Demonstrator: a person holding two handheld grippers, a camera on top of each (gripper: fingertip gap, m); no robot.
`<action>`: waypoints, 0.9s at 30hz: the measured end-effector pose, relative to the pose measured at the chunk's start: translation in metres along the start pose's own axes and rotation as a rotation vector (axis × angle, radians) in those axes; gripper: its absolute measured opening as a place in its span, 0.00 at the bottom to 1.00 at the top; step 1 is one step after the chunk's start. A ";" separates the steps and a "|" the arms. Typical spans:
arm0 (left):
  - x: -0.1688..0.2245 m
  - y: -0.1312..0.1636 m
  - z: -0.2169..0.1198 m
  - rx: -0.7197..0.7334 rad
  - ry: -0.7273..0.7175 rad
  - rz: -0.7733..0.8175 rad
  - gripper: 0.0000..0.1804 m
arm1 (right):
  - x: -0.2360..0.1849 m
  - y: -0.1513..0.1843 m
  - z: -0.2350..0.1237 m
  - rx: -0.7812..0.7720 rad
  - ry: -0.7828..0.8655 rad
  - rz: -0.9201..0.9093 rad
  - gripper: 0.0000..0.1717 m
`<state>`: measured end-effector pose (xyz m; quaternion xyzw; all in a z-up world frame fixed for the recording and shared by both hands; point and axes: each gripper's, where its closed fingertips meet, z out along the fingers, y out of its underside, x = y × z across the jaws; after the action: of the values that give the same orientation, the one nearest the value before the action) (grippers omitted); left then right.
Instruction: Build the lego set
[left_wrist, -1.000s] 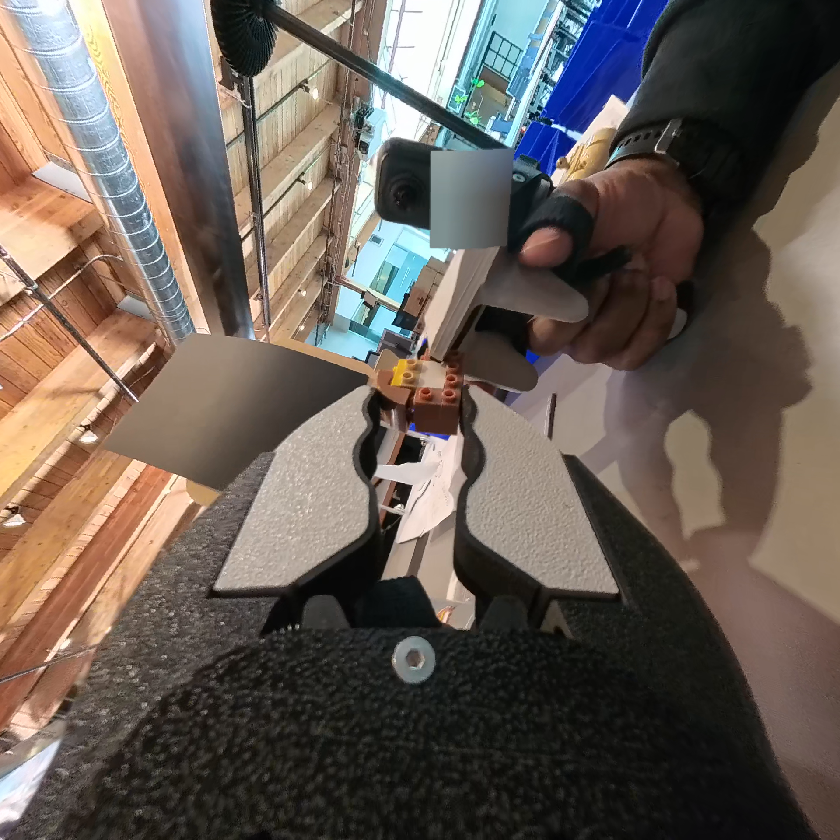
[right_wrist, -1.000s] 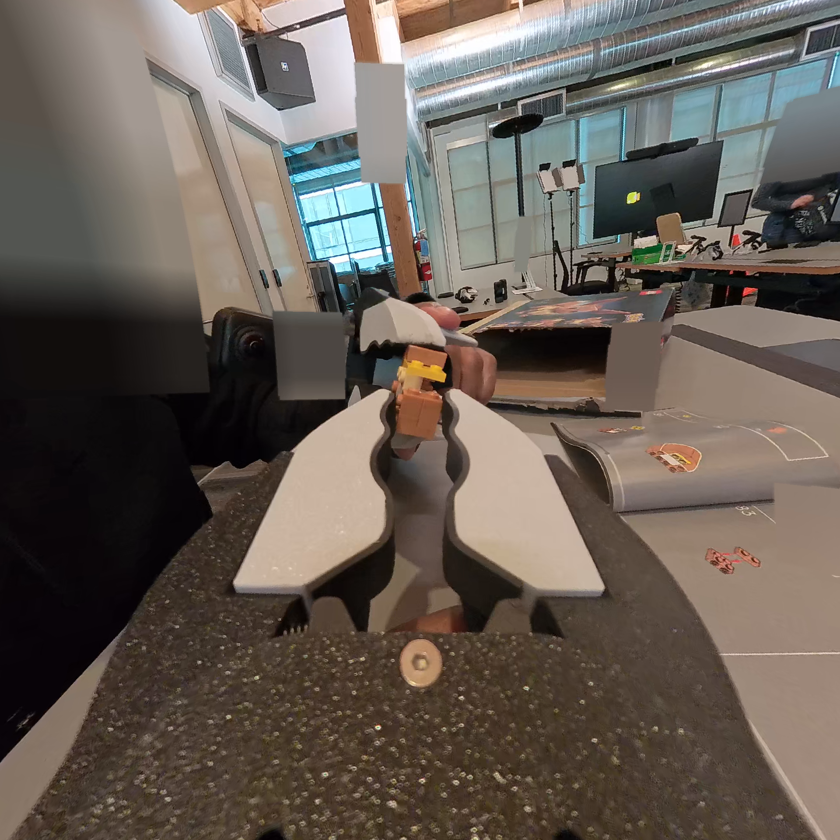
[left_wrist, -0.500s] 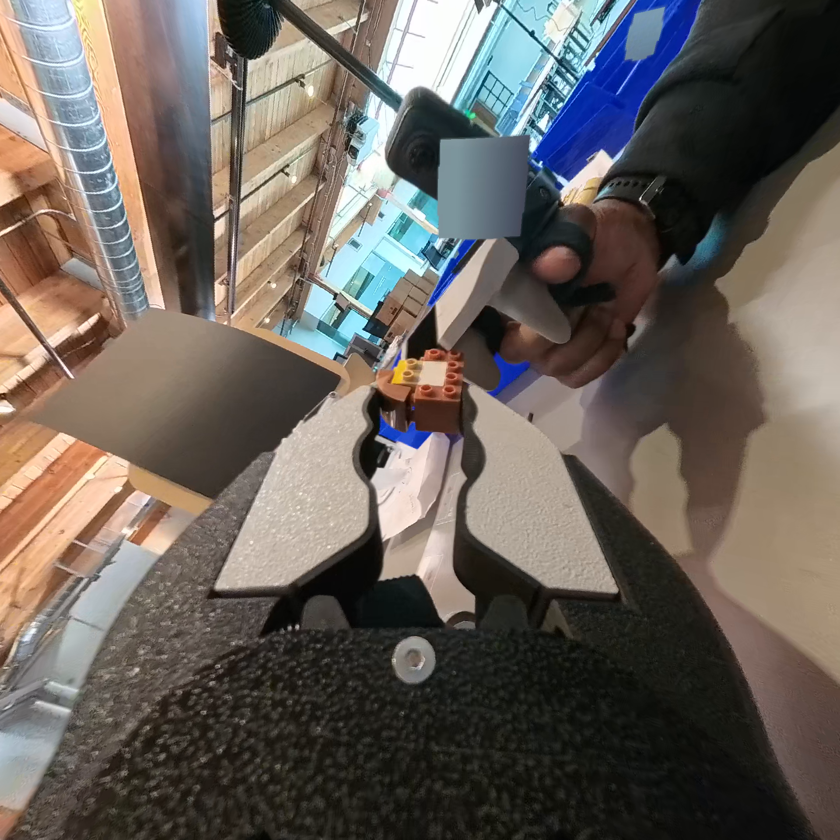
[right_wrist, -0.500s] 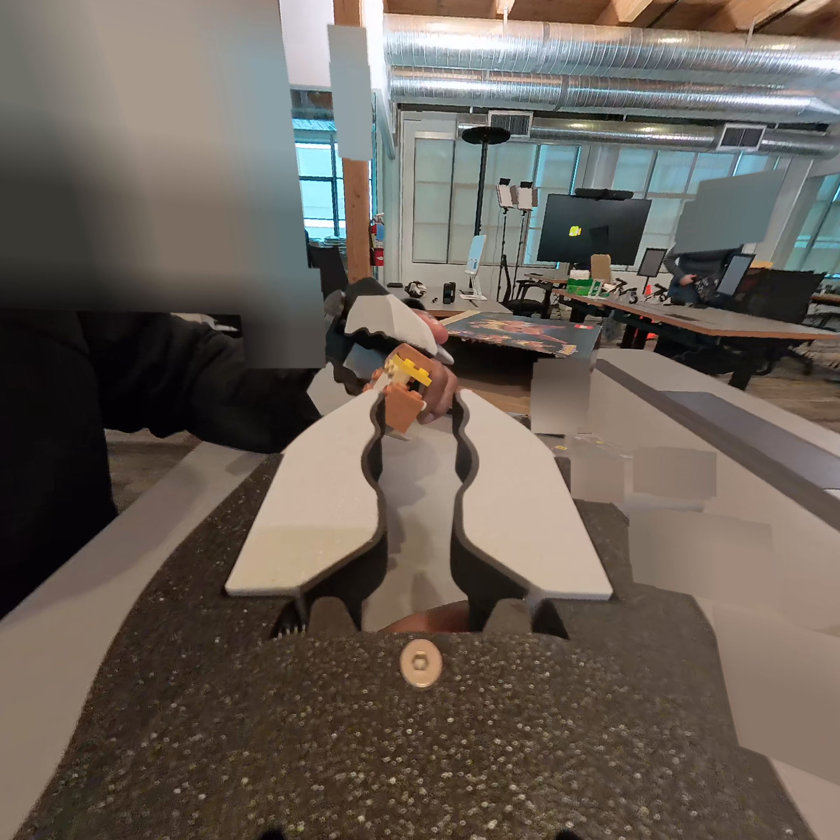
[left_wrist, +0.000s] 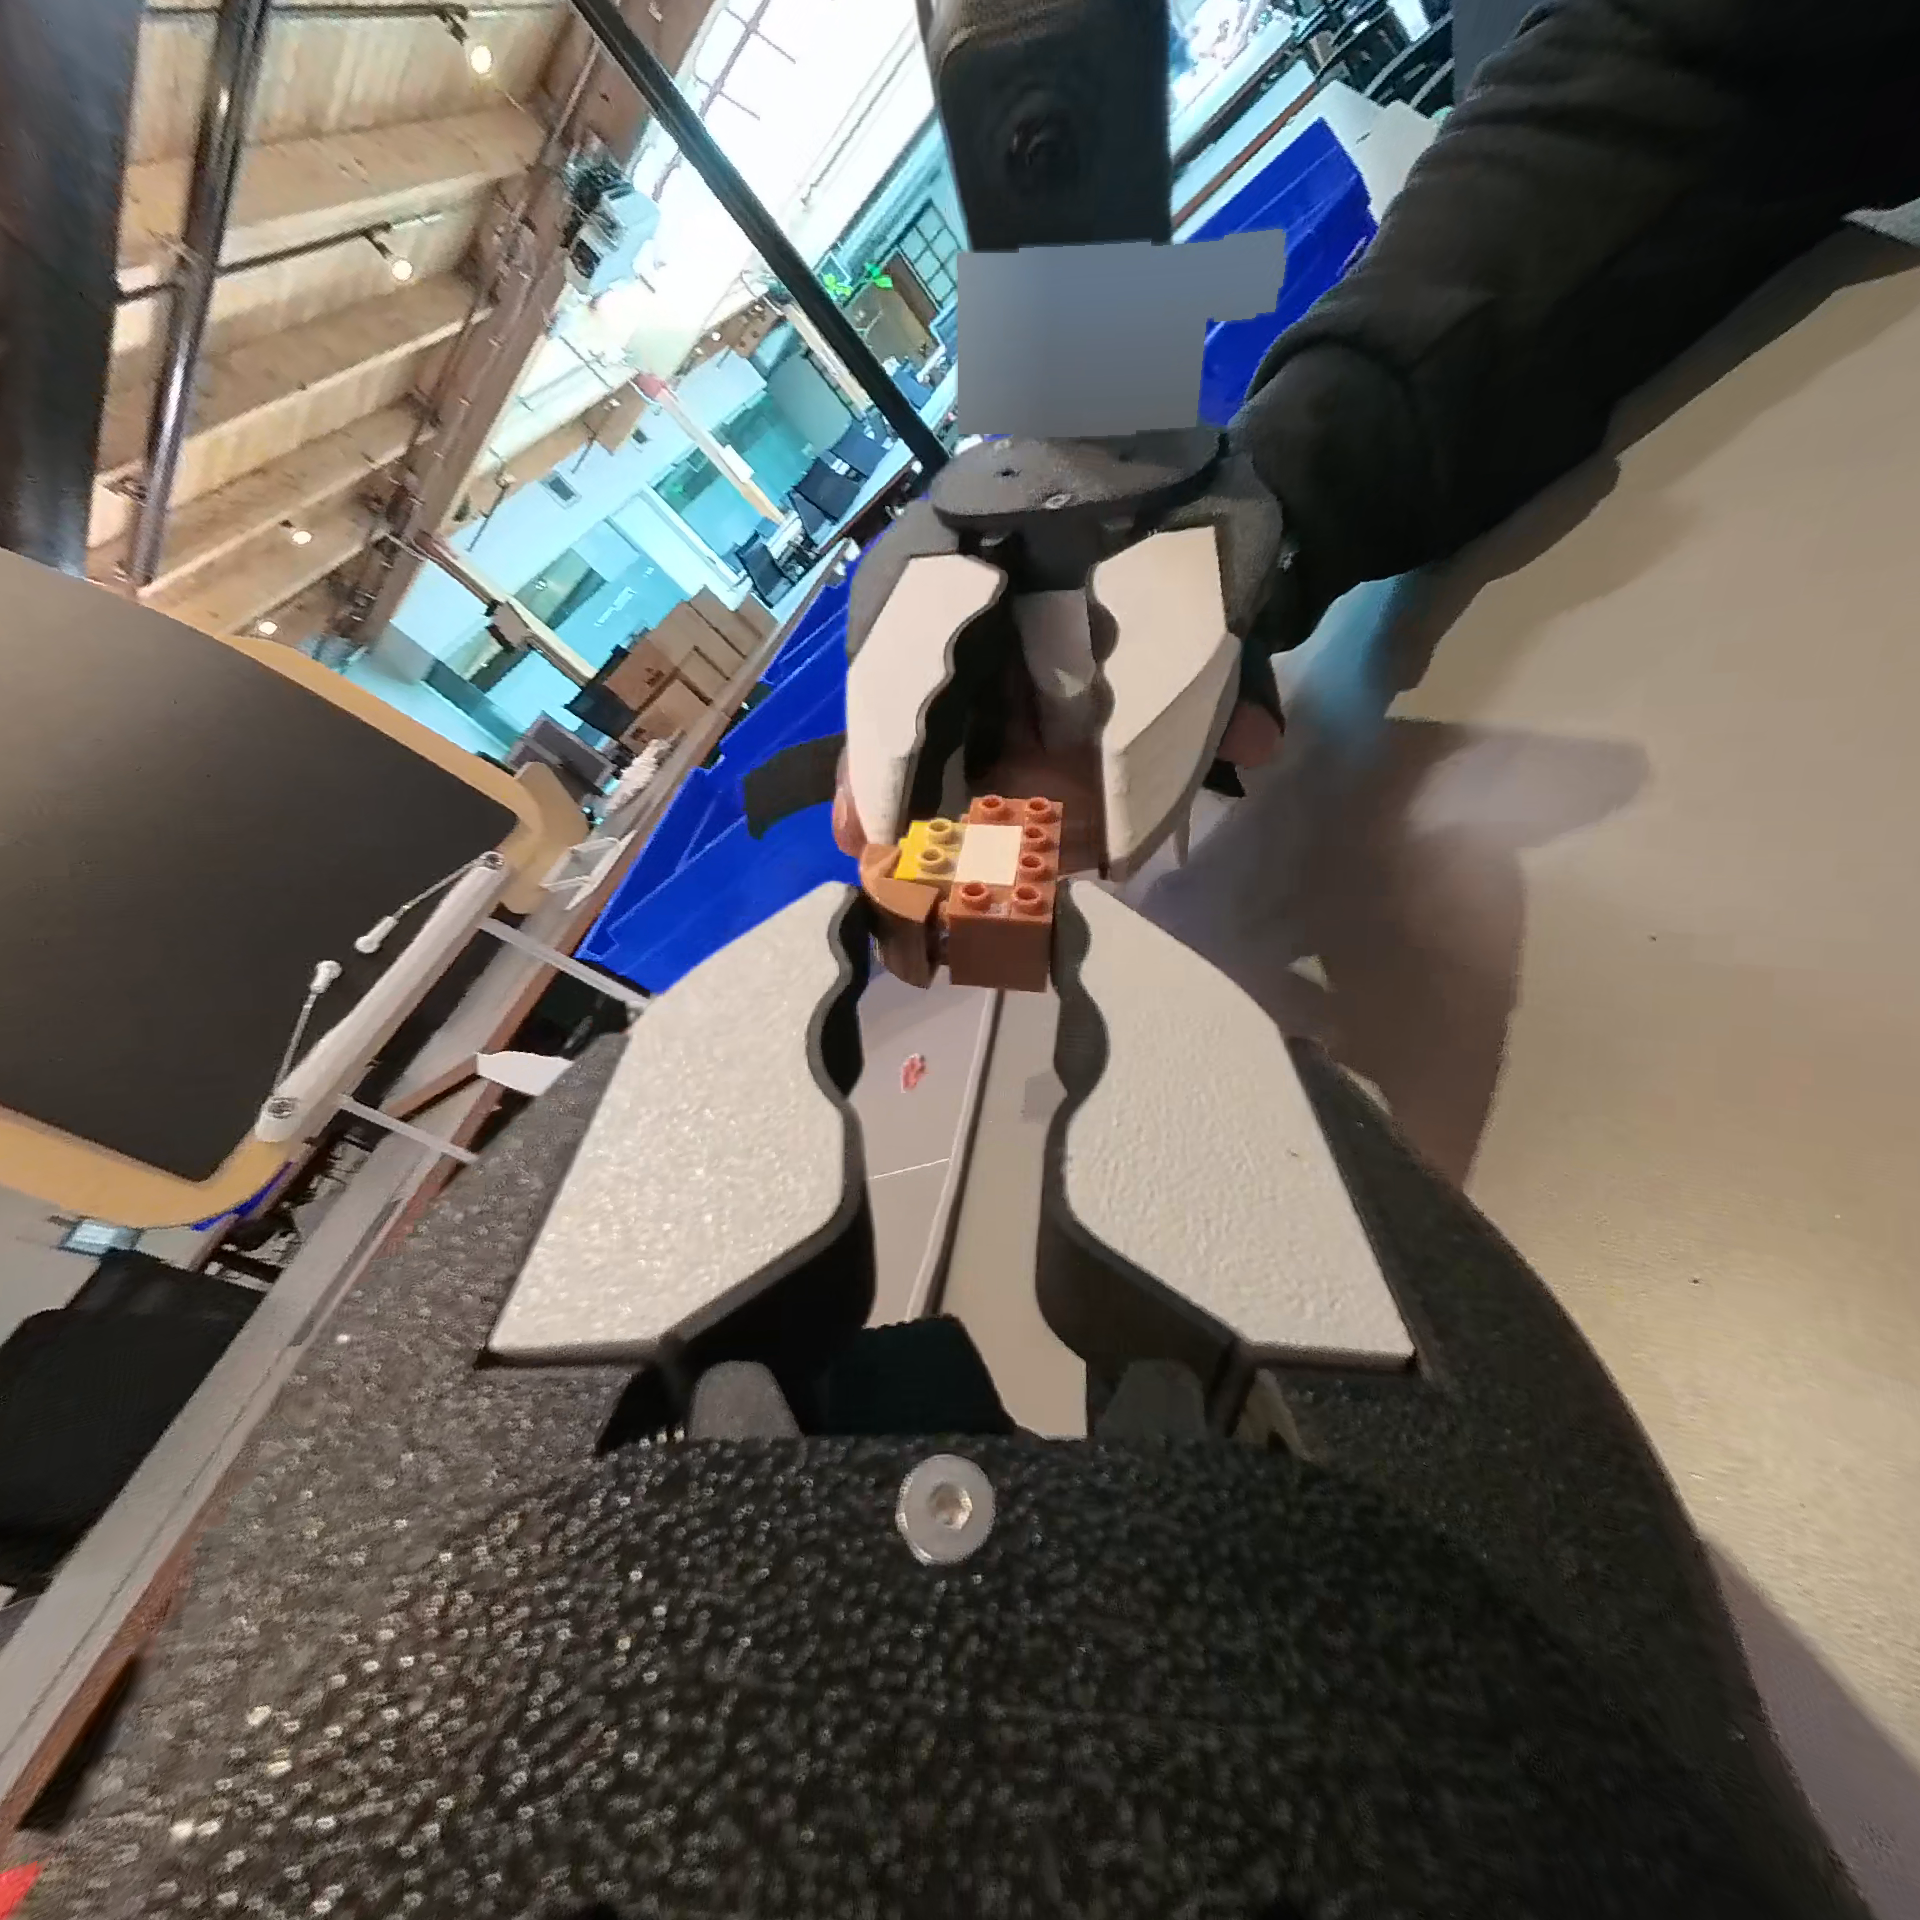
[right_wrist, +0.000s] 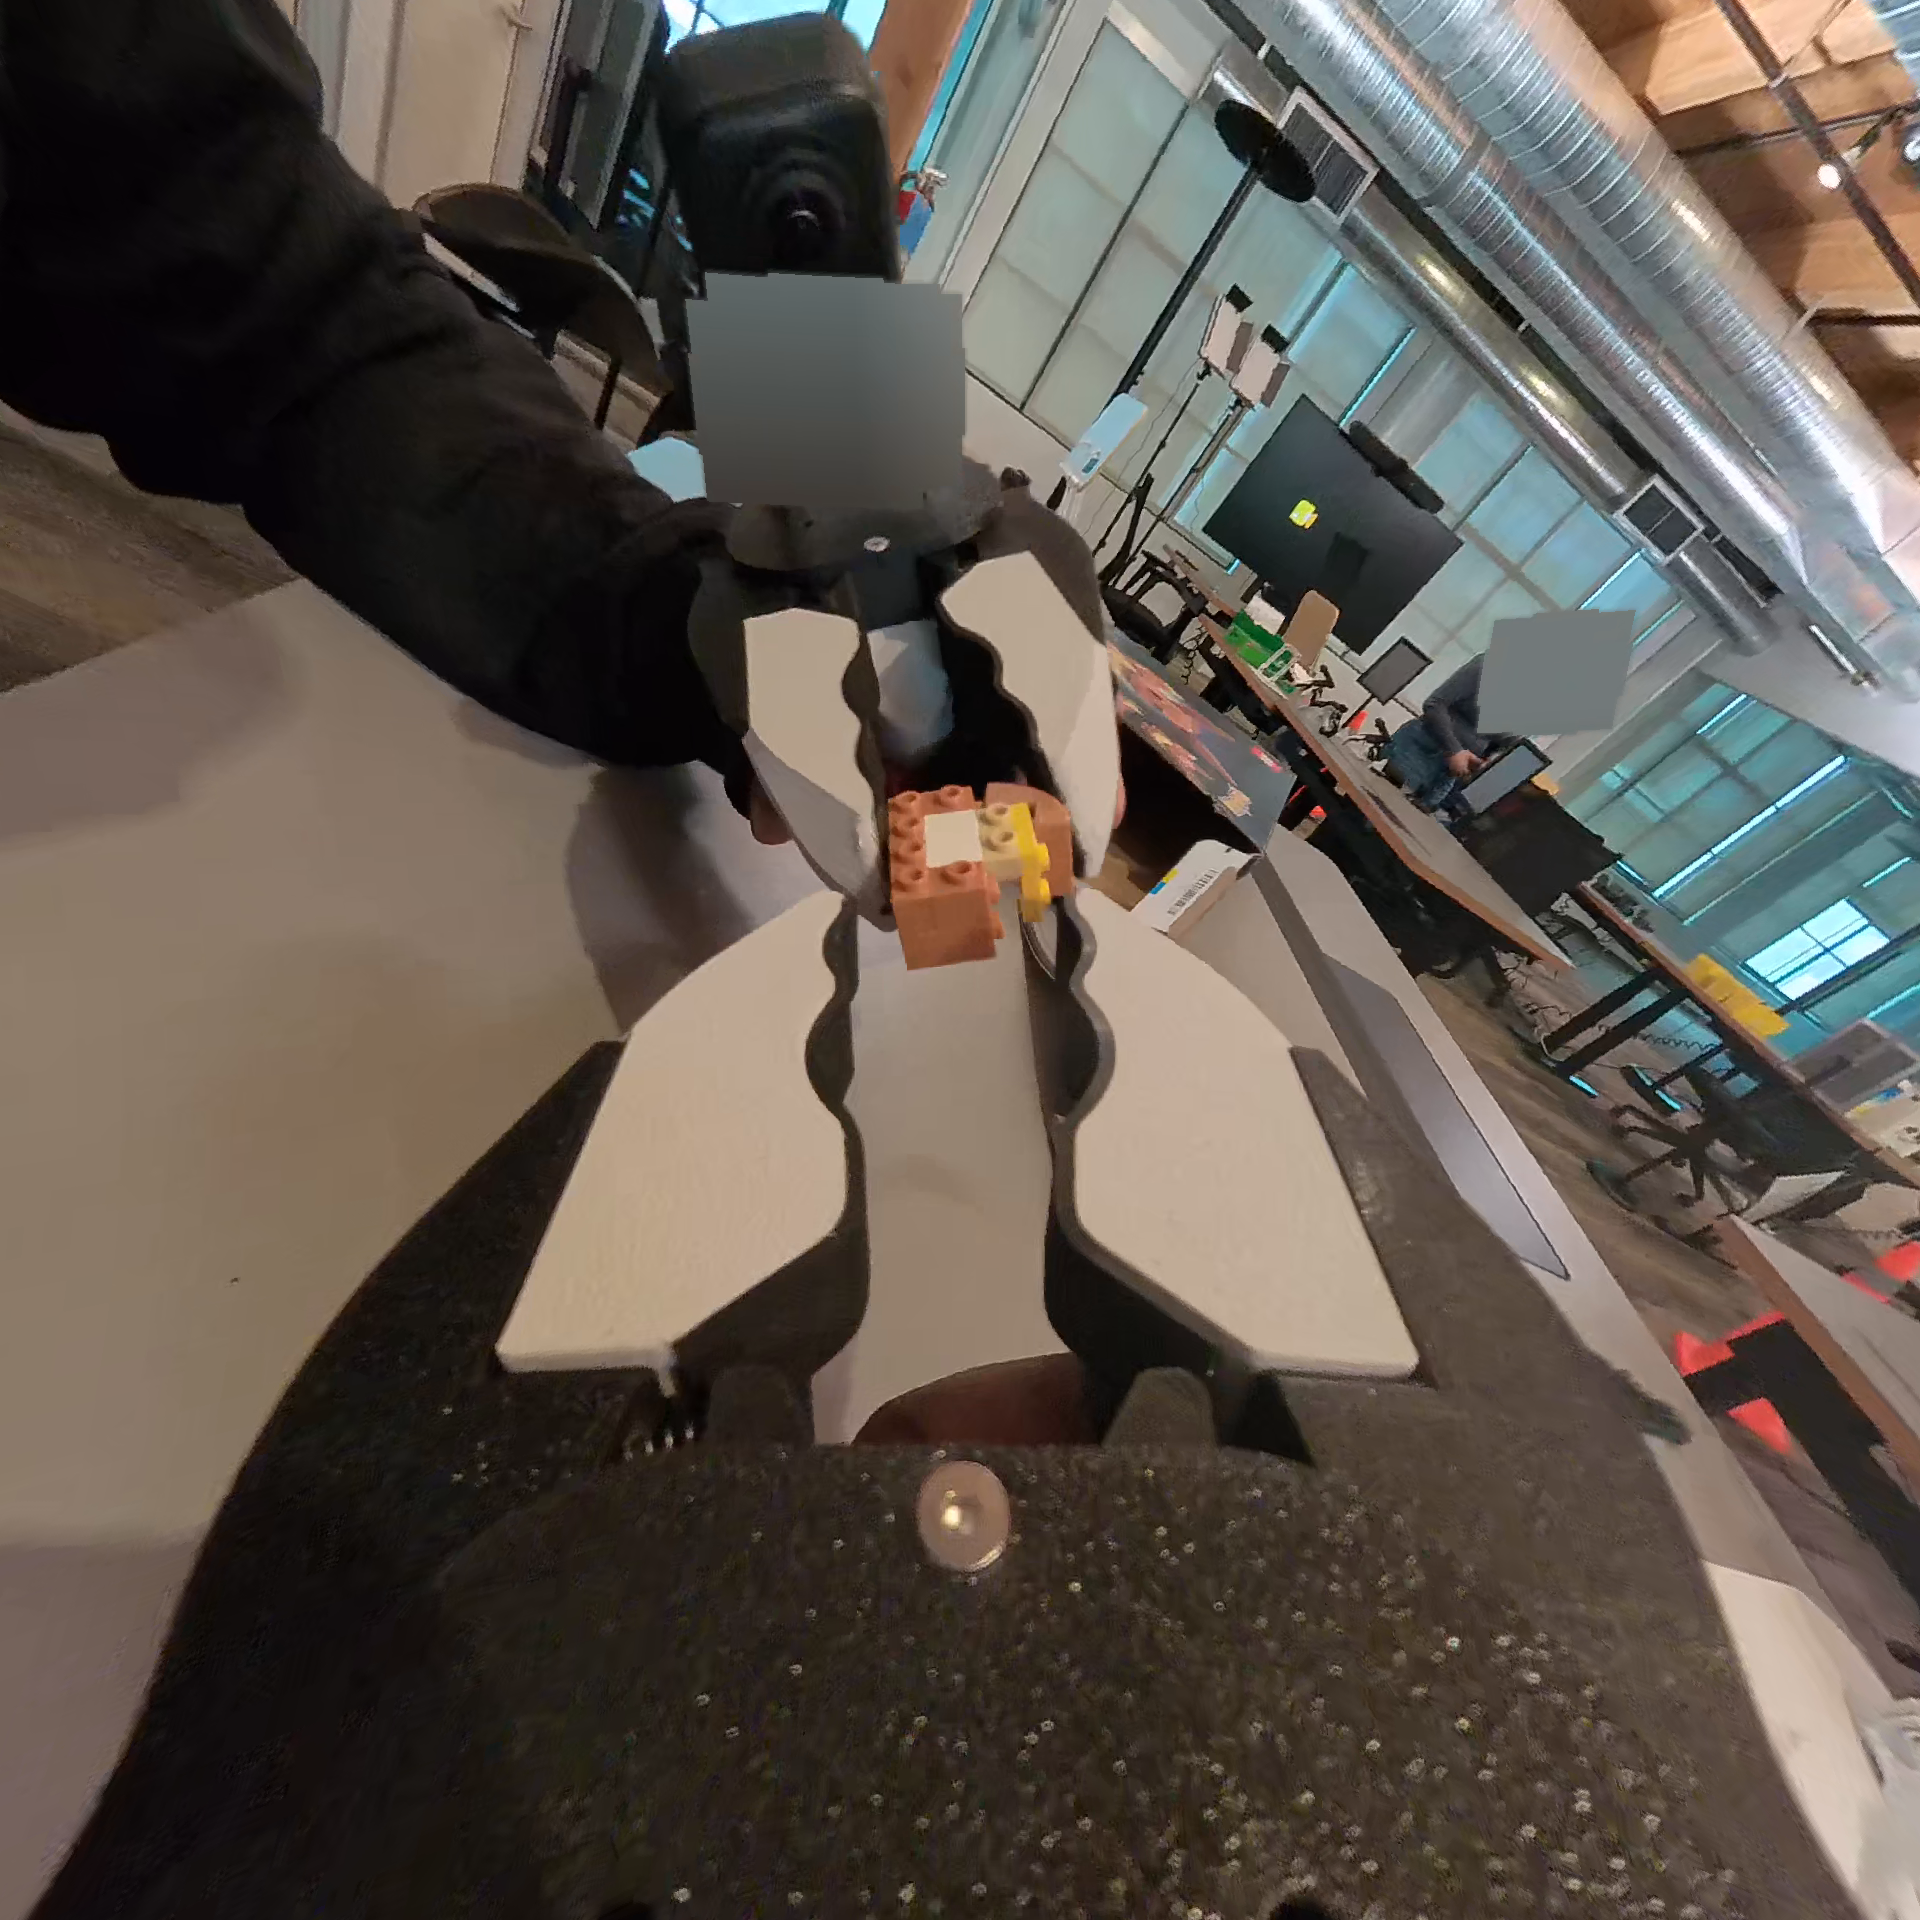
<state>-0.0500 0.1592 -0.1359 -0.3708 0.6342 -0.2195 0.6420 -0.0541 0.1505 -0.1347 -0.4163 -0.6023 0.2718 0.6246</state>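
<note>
A small brick assembly (left_wrist: 997, 904), brown with yellow, tan and white pieces on top, is held in the air over a grey table. My left gripper (left_wrist: 951, 920) is shut on it, with both pads pressing on its sides. The right wrist view shows that grip from the far side (right_wrist: 966, 852). My right gripper (right_wrist: 961, 925) faces the left one head-on. Its jaws stand open around the same assembly (right_wrist: 940, 894), with a gap showing at the left pad (right_wrist: 831, 935). In the left wrist view the right gripper (left_wrist: 1008, 842) straddles the assembly, held by a hand in a dark sleeve.
The grey table (left_wrist: 1662, 935) lies below both grippers. Blue bins (left_wrist: 707, 852) and a black-topped board (left_wrist: 208, 883) stand to the left. A printed box (right_wrist: 1195, 727) and a white carton (right_wrist: 1195, 883) sit behind. Desks, a monitor and a person (right_wrist: 1455, 717) are far back. My left and right fingertips are right by each other.
My right gripper's jaws have widened off the brick assembly, which they pinched a second ago. Both grippers have swung round to face each other. The left grip is unchanged.
</note>
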 end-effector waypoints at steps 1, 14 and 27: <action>0.002 0.000 0.000 -0.003 0.012 -0.007 0.18 | -0.002 0.000 0.001 -0.005 -0.002 -0.016 0.21; 0.005 0.001 0.001 -0.025 0.029 -0.010 0.18 | -0.006 -0.002 0.007 -0.001 0.075 -0.055 0.21; 0.002 0.002 0.002 -0.033 0.012 -0.022 0.18 | -0.002 -0.004 0.007 0.000 0.114 -0.061 0.21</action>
<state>-0.0483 0.1595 -0.1391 -0.3872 0.6374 -0.2181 0.6295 -0.0619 0.1479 -0.1335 -0.4127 -0.5783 0.2285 0.6656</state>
